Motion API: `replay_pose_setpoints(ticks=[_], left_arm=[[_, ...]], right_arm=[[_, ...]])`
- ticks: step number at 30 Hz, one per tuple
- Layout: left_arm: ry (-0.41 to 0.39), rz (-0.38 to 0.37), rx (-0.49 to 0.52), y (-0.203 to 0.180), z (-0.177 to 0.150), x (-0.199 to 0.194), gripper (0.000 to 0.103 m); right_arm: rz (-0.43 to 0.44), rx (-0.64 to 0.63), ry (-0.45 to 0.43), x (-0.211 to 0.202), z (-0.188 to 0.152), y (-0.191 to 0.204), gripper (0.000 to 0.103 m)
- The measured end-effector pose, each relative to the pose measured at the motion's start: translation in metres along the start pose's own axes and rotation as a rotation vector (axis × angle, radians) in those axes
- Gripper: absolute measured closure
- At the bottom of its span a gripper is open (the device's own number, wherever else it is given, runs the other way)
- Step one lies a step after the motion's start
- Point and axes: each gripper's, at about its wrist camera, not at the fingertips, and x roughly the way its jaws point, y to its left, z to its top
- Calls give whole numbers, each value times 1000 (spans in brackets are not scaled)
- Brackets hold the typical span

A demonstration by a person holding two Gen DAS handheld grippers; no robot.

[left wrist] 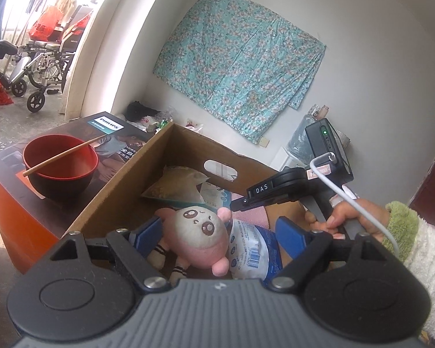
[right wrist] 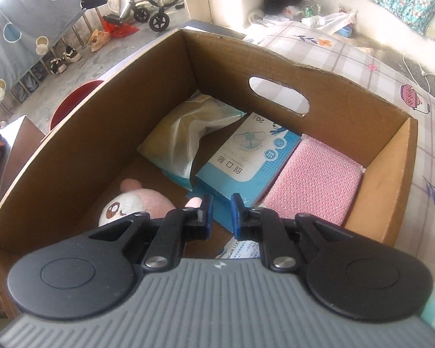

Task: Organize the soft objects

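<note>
plush toy (left wrist: 198,233) lies in box (left wrist: 124,185) between spread left gripper (left wrist: 217,232) fingers.

— What does my left gripper (left wrist: 219,233) look like from its own camera?

— I see a ribbed grey body, two round black discs either side of it, black linkage arms with silver screws, and blue pads (left wrist: 287,230) on the fingers.

— And my right gripper (right wrist: 221,213)?

— Same build: grey ribbed housing, black discs, silver pivot screws, blue fingertips (right wrist: 235,211).

— Anything of me beyond the tools?

— From the left camera, my right hand (left wrist: 348,217) shows bare skin, with a fuzzy green cuff and a fluffy white sleeve (left wrist: 423,249) behind it. A white cable (left wrist: 371,217) loops past it to a black box (left wrist: 329,148) with a green light; a black clip nearby reads "DAS".
</note>
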Motion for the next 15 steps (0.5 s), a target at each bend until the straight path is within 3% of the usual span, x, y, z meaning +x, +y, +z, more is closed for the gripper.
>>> replay_pose_setpoints(ticks=[6, 8, 9, 10, 15], left_arm=[[3, 1, -2, 0, -2, 1, 18], [5, 0, -9, 0, -2, 1, 17], [6, 0, -10, 0, -2, 1, 17], [6, -1, -9, 0, -2, 0, 17], [6, -3, -2, -1, -1, -3, 17]], right_arm=[[76, 91, -11, -11, 0, -5, 88], [166, 207, 17, -7, 1, -16, 72], [209, 265, 36, -3, 0, -21, 57], [241, 312, 53, 1, 0, -25, 50], [213, 364, 107, 24, -3, -23, 50]])
